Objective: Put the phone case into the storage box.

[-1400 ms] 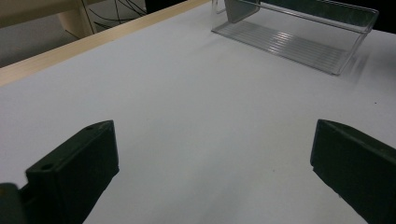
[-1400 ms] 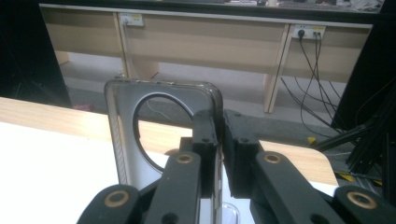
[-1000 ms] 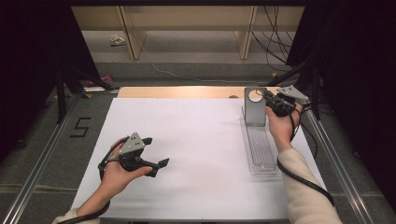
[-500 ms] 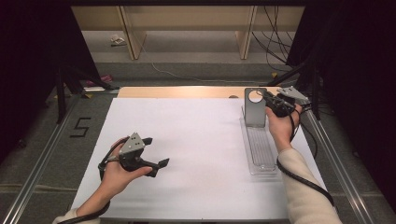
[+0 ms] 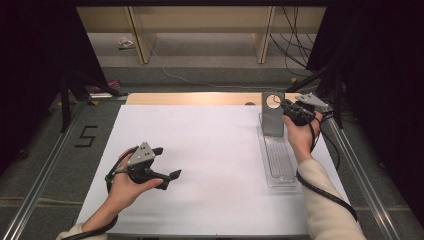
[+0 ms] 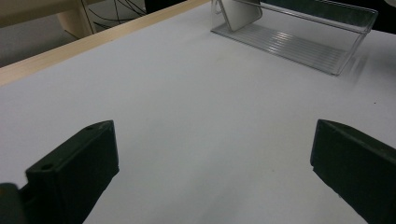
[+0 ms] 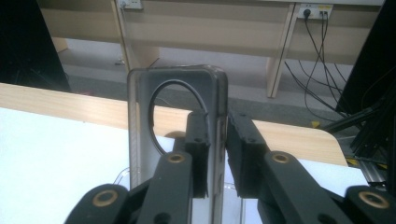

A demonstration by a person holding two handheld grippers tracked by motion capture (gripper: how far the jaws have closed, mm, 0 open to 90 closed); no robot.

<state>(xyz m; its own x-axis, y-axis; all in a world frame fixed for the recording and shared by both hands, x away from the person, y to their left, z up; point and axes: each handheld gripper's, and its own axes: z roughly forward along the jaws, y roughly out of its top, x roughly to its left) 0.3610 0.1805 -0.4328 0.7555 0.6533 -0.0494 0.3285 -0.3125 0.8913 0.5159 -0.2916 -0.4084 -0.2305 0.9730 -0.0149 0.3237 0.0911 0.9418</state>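
Observation:
A grey translucent phone case point(image 7: 140, 140) with a round camera hole stands upright at the far end of a clear plastic tray point(image 5: 280, 165). My right gripper point(image 7: 217, 140) straddles the case's right edge. Its jaws have just been opening, the edge is still between them, and a thin gap shows at the right pad. In the high view the right gripper point(image 5: 285, 106) sits at the case point(image 5: 272, 120) on the table's far right. My left gripper point(image 5: 167, 162) hovers open and empty over the white table point(image 5: 210, 150) at the front left.
From the left gripper point(image 6: 210, 172) view the tray point(image 6: 299, 44) and case point(image 6: 240, 14) lie far off at the upper right. A wooden strip point(image 5: 190, 98) borders the table's far edge. Metal rails point(image 5: 45, 180) run along both sides.

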